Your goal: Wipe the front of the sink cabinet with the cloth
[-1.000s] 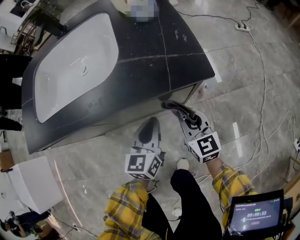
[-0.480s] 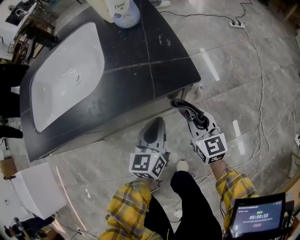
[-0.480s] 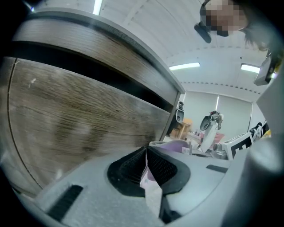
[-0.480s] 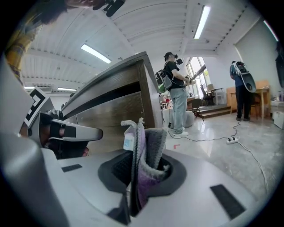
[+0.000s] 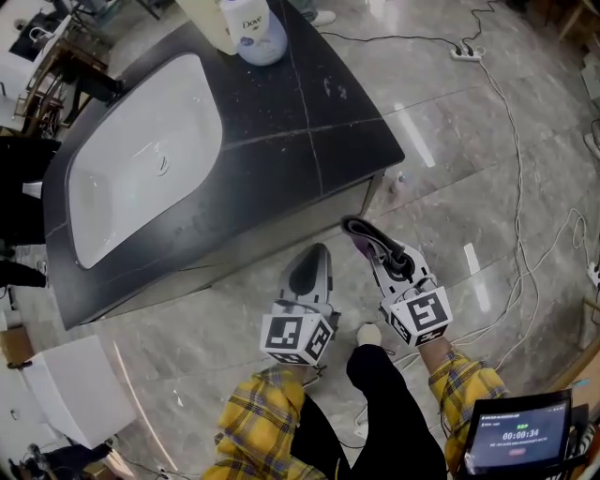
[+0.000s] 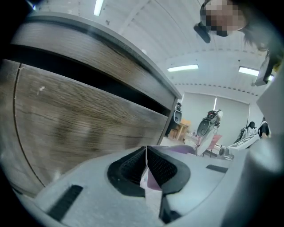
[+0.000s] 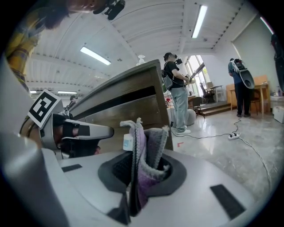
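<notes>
The grey tiled floor (image 5: 450,141) spreads around the dark-topped sink cabinet (image 5: 319,112). Its white basin (image 5: 141,159) lies at the left. The wooden front (image 6: 80,119) faces both grippers. The left gripper (image 6: 146,153) is near the front, jaws pressed together and holding nothing. Right of it, the right gripper (image 7: 143,165) pinches the grey-purple cloth (image 7: 151,142) near the cabinet's right corner. A bottle (image 5: 255,23) stands on the far edge.

"dove" on the white bottle (image 5: 253,28) atop the counter (image 5: 337,122), "00:00:34" on the tablet screen (image 5: 514,436)
</notes>
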A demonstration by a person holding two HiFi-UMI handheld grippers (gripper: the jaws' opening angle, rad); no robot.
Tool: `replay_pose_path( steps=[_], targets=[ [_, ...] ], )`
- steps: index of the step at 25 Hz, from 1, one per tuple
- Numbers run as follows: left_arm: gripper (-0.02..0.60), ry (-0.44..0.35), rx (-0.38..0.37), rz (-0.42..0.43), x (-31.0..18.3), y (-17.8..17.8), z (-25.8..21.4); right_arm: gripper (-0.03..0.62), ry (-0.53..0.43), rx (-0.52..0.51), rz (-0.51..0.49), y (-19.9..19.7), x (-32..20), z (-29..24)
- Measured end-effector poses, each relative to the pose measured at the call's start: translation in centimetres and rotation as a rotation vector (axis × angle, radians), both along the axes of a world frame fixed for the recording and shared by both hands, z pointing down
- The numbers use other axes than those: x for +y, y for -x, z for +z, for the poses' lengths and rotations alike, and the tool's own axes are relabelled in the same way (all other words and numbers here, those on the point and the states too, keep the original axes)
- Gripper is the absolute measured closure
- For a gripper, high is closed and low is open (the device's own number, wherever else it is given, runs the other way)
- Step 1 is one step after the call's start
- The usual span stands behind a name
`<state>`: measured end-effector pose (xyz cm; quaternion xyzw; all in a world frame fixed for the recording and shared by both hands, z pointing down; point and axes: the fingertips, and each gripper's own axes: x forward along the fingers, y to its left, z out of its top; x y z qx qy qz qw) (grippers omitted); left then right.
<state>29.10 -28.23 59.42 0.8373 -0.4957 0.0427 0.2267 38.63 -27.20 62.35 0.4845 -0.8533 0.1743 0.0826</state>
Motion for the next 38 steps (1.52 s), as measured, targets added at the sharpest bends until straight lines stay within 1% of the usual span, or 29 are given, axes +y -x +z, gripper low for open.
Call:
replay_pose_path(
  steps=[4,6,10,15,18,20,25,29,33,38],
  targets=[
    [0.574,0.019,-0.02,-0.037,1.3,2.4,0.2,0.549,0.013,-0.014,-0.048,2.5,1.0,0.2],
    [0.574,0.025,-0.03,-0.068,2.1,5.2,0.0,0.549,0.024,-0.019,-0.08,5.2,1.6,0.2],
    [0.574,0.035,-0.038,-0.145,3.9,11.6,0.0,0.55,0.035,-0.025,-0.159,12.1,3.0,0.7],
    [0.574,0.036,-0.057,-0.246,6.0,18.3,0.0,0.549,0.028,-0.016,-0.29,19.3,4.2,1.2],
    [0.574,0.041,-0.07,-0.29,7.3,22.0,0.2,0.549,0.021,0.005,-0.343,23.0,4.5,1.6],
    [0.574,0.04,-0.075,-0.32,7.9,23.8,0.3,0.549,0.01,0.018,-0.364,24.6,4.4,2.0],
    [0.574,0.029,-0.058,-0.388,8.7,26.2,1.0,0.549,-0.01,0.03,-0.418,27.7,4.0,2.9],
    [0.574,0.025,-0.053,-0.398,8.6,26.8,1.8,0.549,-0.032,0.053,-0.464,29.7,4.2,3.5],
    [0.574,0.018,-0.047,-0.402,8.2,26.9,2.3,0.549,-0.048,0.091,-0.458,29.7,2.9,4.8],
    [0.574,0.026,-0.053,-0.389,7.9,26.4,3.2,0.55,-0.033,0.077,-0.401,28.1,1.6,5.6]
  ],
)
